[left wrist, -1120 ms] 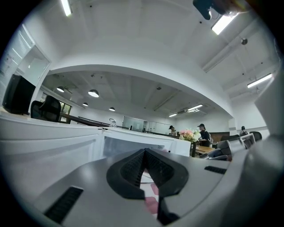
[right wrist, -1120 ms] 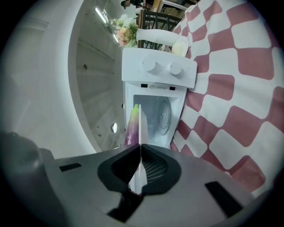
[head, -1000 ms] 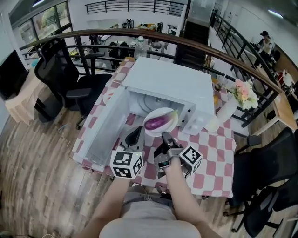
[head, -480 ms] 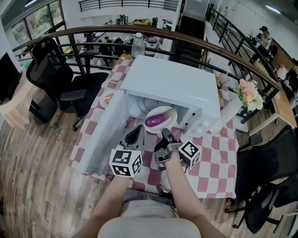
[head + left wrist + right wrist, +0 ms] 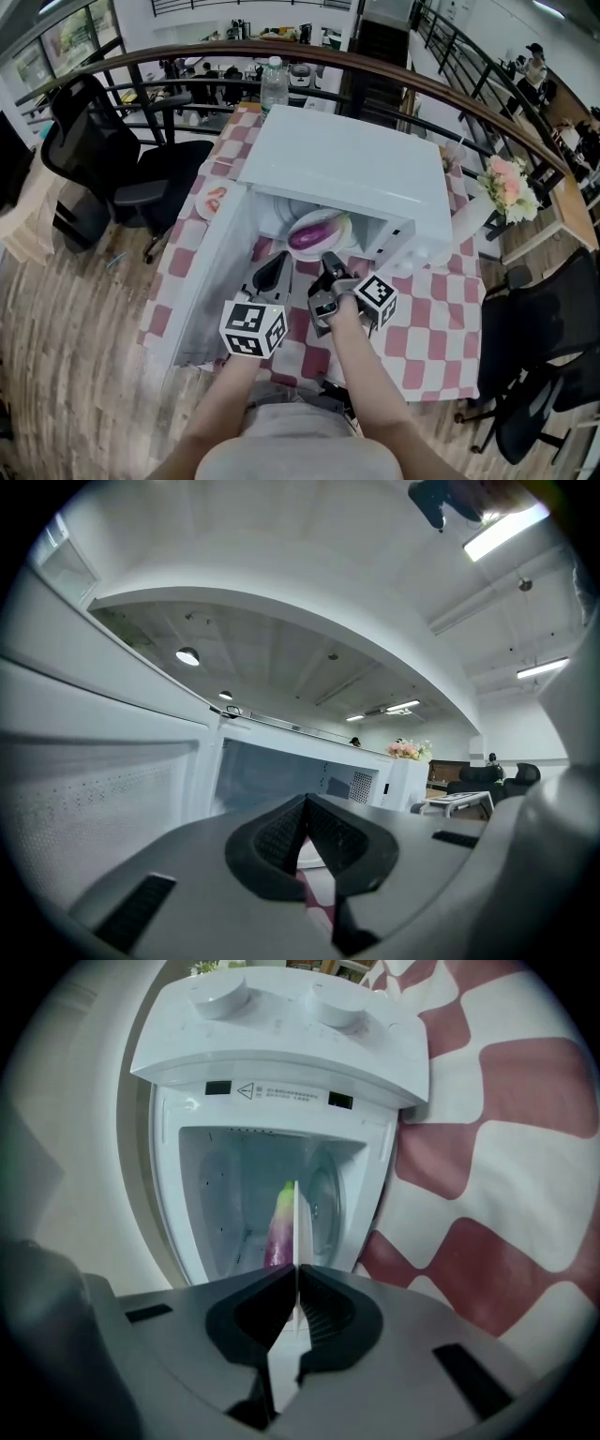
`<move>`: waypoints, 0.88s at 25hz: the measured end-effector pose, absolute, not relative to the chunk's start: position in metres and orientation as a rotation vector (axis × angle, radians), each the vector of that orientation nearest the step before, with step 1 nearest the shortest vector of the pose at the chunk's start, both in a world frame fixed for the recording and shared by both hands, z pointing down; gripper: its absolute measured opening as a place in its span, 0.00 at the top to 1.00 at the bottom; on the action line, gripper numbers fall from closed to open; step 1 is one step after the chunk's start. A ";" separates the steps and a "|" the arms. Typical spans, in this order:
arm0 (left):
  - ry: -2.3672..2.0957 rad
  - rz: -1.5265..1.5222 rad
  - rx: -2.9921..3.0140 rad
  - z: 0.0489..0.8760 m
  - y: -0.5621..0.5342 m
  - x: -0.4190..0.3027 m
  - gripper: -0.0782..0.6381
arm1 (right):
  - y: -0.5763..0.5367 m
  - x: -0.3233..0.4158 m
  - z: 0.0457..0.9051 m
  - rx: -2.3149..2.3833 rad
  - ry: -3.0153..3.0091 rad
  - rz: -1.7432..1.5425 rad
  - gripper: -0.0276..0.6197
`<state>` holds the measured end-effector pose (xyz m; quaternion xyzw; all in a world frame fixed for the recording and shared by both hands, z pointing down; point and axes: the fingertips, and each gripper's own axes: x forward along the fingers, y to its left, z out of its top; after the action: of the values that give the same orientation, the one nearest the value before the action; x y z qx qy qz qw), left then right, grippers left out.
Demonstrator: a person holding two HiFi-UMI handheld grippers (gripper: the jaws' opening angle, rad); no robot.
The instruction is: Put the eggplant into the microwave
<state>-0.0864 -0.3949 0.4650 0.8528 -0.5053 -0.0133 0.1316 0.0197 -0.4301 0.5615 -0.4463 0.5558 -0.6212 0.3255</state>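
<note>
Jaws of the right gripper [image 5: 296, 1283]: pressed nearly together on the thin rim of a white plate [image 5: 296, 1218], which I see edge-on, running straight away from the pads. Jaws of the left gripper [image 5: 306, 803]: pressed together with nothing between them. This gripper sits just beside the right one, with the open door [image 5: 208, 267] standing at its left.

Eggplant [image 5: 278, 1232]: lies on the plate just beyond the right jaws, on the side away from me. Its long axis runs across the line the jaws point along, roughly parallel to the mouth of the microwave [image 5: 361, 164]. The green stem end points toward the control-panel side. The right hand is the nearer one and the only one bearing the load.

Key relation: the plate is at the mouth of the cavity [image 5: 234, 1204], while my jaws and its near rim are outside, over the checkered tablecloth [image 5: 487, 1147]. How far the far rim reaches inside I cannot tell. I judge the eggplant to be at the threshold and not yet set down. The coming move calls for a level push straight ahead, with the plate kept flat so the eggplant does not roll off sideways.

Containers: the plate holds the eggplant alone. The cavity shows a round disc on its floor, probably the turntable; I can name nothing else in it.
</note>
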 end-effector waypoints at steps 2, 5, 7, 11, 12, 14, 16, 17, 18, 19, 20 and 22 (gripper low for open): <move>-1.466 -0.045 2.472 0.465 -0.400 -0.087 0.89 | -0.436 0.018 0.566 -1.177 1.456 -1.634 0.91; -1.467 -0.051 2.461 0.467 -0.406 -0.090 0.89 | -0.446 0.017 0.572 -1.190 1.454 -1.627 0.91; -1.466 -0.052 2.452 0.469 -0.409 -0.092 0.89 | -0.451 0.017 0.576 -1.205 1.448 -1.620 0.91; -1.464 -0.047 2.439 0.473 -0.412 -0.095 0.89 | -0.462 0.019 0.584 -1.234 1.435 -1.616 0.91; -1.463 -0.046 2.437 0.473 -0.413 -0.094 0.89 | -0.464 0.019 0.586 -1.239 1.431 -1.616 0.91; -1.460 -0.045 2.434 0.475 -0.416 -0.094 0.89 | -0.468 0.020 0.588 -1.244 1.423 -1.617 0.91; -1.457 -0.044 2.432 0.477 -0.418 -0.093 0.89 | -0.472 0.020 0.590 -1.245 1.417 -1.613 0.91; -1.456 -0.044 2.431 0.477 -0.418 -0.093 0.89 | -0.473 0.020 0.591 -1.250 1.412 -1.613 0.91; -1.454 -0.044 2.429 0.478 -0.419 -0.094 0.89 | -0.473 0.020 0.592 -1.259 1.402 -1.615 0.91; -1.453 -0.044 2.428 0.478 -0.420 -0.094 0.89 | -0.473 0.021 0.594 -1.271 1.390 -1.620 0.91; -1.452 -0.044 2.426 0.478 -0.420 -0.094 0.89 | -0.473 0.021 0.595 -1.285 1.379 -1.624 0.91; -1.449 -0.047 2.424 0.478 -0.421 -0.095 0.89 | -0.473 0.023 0.597 -1.324 1.370 -1.629 0.91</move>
<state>-0.0947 -0.4209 0.4784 0.8475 -0.5065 -0.0164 0.1579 0.0235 -0.4735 0.5972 -0.5017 0.5193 -0.6173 0.3123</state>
